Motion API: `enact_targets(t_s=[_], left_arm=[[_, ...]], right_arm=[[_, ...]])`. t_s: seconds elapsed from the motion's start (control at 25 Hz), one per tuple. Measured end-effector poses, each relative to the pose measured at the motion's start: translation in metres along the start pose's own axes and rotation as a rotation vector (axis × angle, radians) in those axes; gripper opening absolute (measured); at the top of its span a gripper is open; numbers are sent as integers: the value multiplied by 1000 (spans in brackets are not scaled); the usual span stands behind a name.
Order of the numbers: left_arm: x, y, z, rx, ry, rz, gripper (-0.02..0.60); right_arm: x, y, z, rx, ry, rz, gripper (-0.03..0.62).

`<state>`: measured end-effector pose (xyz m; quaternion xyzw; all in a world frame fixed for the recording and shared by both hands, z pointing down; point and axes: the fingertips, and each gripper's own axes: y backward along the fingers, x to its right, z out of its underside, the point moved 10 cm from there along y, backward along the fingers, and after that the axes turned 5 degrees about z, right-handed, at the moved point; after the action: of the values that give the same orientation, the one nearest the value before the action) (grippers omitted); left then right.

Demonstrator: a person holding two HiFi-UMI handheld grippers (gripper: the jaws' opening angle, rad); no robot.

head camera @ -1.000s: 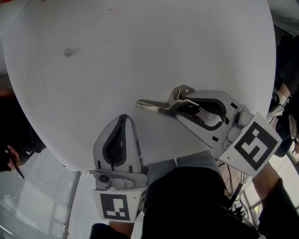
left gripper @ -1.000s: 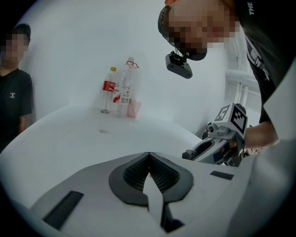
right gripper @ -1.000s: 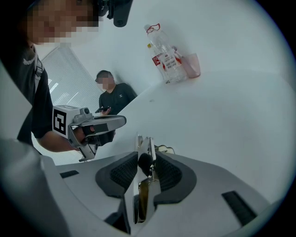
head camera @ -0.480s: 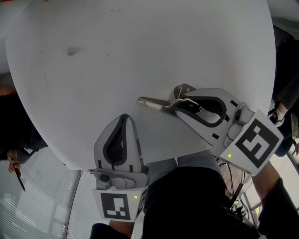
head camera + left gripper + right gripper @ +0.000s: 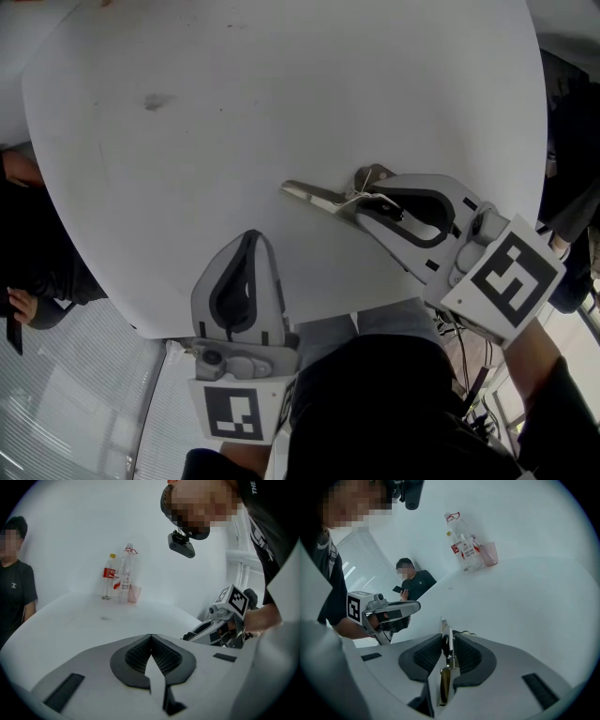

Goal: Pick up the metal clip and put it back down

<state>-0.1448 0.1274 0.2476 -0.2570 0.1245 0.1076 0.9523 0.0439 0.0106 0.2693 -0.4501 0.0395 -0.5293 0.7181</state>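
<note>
At the far left edge of the head view, beyond the rim of the white table [image 5: 281,94], we see a bystander [image 5: 37,272] in dark clothes. On the tabletop, towards its far left part, we find a small dark smudge [image 5: 157,101]. From the left gripper view we also make out two bottles [image 5: 118,576] and a pink cup [image 5: 135,593] standing close together at the far side of the table.

Next comes the left gripper [image 5: 247,236], near the table's near edge, pointing away from us. Its fingers are pressed together at the tips and we see nothing between them. Its marker cube [image 5: 231,412] hangs off the table's edge, over the floor.

To the right of it, well apart, lies the metal clip [image 5: 314,195], near the middle of the table's near half. Its long flat end points left and its handle end sits between the fingers of the right gripper [image 5: 364,204]. In the right gripper view we see the clip standing on edge between the two ribbed pads, which have just been closing and now lie against it on both sides, so this gripper is clamped on the clip. We cannot tell whether the clip rests on the table or is just clear of it.

At the far right, the right gripper's own marker cube [image 5: 506,279] is beyond the table's rim.
</note>
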Motion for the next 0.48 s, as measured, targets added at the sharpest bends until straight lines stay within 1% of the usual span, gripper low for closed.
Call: enact_targets(t_s=[0.12, 0.28, 0.4, 0.48], left_arm=[[2, 3, 2, -27, 0, -8, 20], [6, 4, -11, -103, -26, -34, 20], [0, 1, -15, -131, -11, -38, 20], [-4, -1, -13, -138, 9, -45, 20]], right_arm=[[1, 1, 3, 23, -27, -3, 94], [7, -1, 4, 70, -61, -63, 92], [9, -5, -2, 86, -101, -81, 92], [13, -9, -4, 70, -113, -79, 92]])
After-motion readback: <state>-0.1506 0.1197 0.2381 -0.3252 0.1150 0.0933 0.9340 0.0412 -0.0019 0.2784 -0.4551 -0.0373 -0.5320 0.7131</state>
